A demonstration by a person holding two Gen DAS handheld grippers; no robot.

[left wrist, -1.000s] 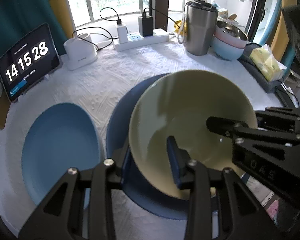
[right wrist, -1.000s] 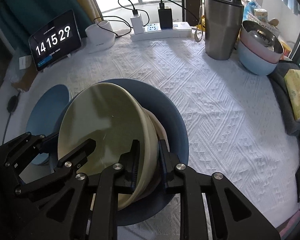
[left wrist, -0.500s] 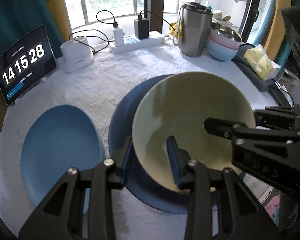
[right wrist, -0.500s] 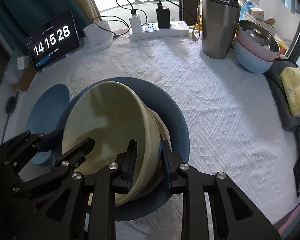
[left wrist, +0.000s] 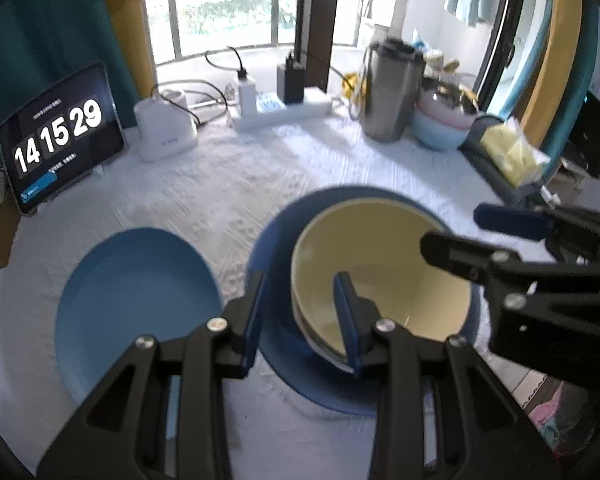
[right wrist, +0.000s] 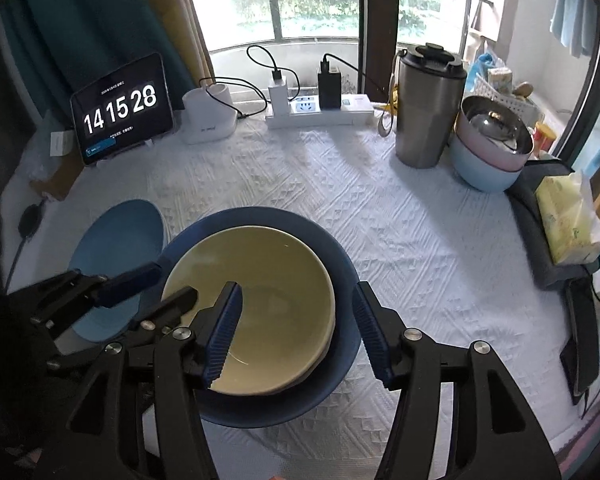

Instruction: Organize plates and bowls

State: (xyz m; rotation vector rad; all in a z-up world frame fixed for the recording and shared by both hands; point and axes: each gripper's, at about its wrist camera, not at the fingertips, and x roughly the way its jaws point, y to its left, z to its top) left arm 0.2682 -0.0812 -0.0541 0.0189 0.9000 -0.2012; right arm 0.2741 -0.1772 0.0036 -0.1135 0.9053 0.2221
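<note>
The cream bowl [right wrist: 252, 304], stiff, glossy and likely breakable, sits nested on the dark blue plate [right wrist: 340, 264] near the tabletop's [right wrist: 420, 240] front, best pinched at its rim; right gripper [right wrist: 296, 332] jaws have just opened clear, while left gripper [left wrist: 300, 312] jaws straddle its near-left rim, contact unclear.

A lived-in home room: a table under a white textured cloth [right wrist: 380, 208] stands against a balcony window [right wrist: 300, 4] at twelve o'clock, curtains [right wrist: 100, 40] at ten, stacked bowls [right wrist: 488, 152] and a steel jug [right wrist: 426, 108] at two.
</note>
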